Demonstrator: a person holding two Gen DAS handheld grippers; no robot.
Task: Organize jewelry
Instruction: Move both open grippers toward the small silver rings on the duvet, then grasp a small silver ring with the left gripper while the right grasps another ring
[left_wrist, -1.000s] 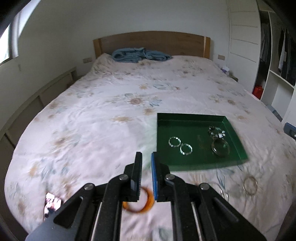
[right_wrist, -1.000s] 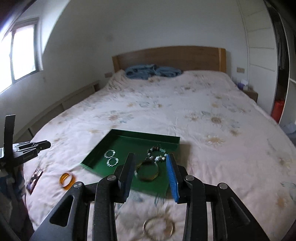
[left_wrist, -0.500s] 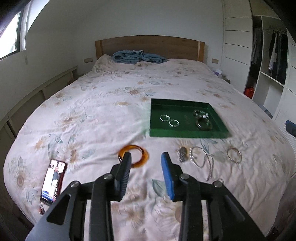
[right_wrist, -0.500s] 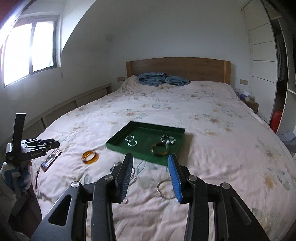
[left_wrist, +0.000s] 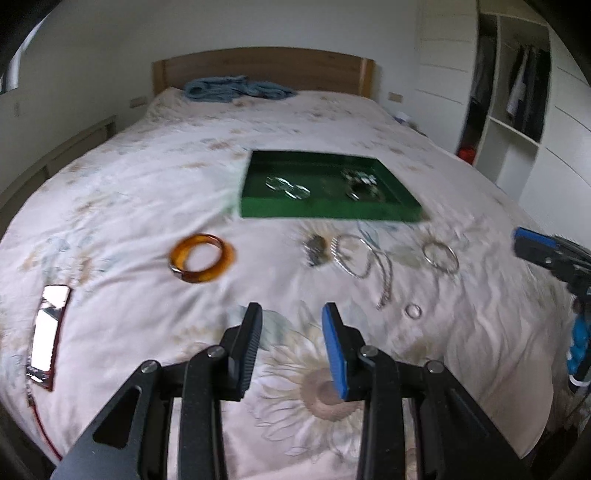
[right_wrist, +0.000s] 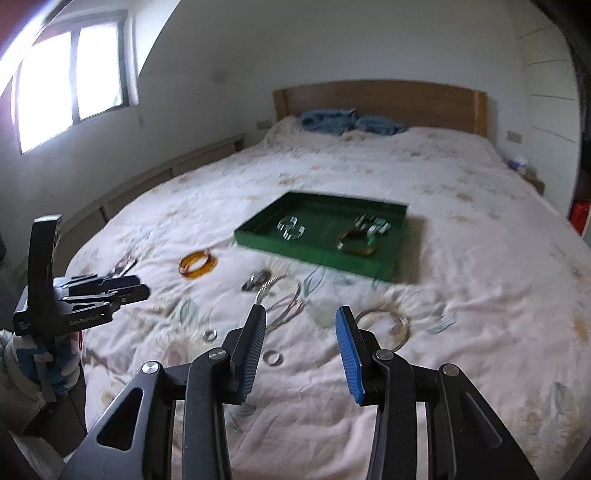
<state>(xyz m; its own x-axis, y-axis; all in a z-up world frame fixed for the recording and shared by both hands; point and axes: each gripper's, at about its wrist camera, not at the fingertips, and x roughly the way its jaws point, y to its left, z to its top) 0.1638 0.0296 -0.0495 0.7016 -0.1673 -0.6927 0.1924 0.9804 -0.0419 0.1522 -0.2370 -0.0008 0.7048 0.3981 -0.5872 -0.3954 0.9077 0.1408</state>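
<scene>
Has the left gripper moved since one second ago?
Yes. The left gripper has pulled back from the green tray; the amber bangle now lies ahead.

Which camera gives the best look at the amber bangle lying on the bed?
The left wrist view: the amber bangle lies near mid-frame, large, its whole ring and opening clear, nothing covering it. The right wrist view shows it farther off, small and foreshortened to a thin oval, left of the green tray.
</scene>
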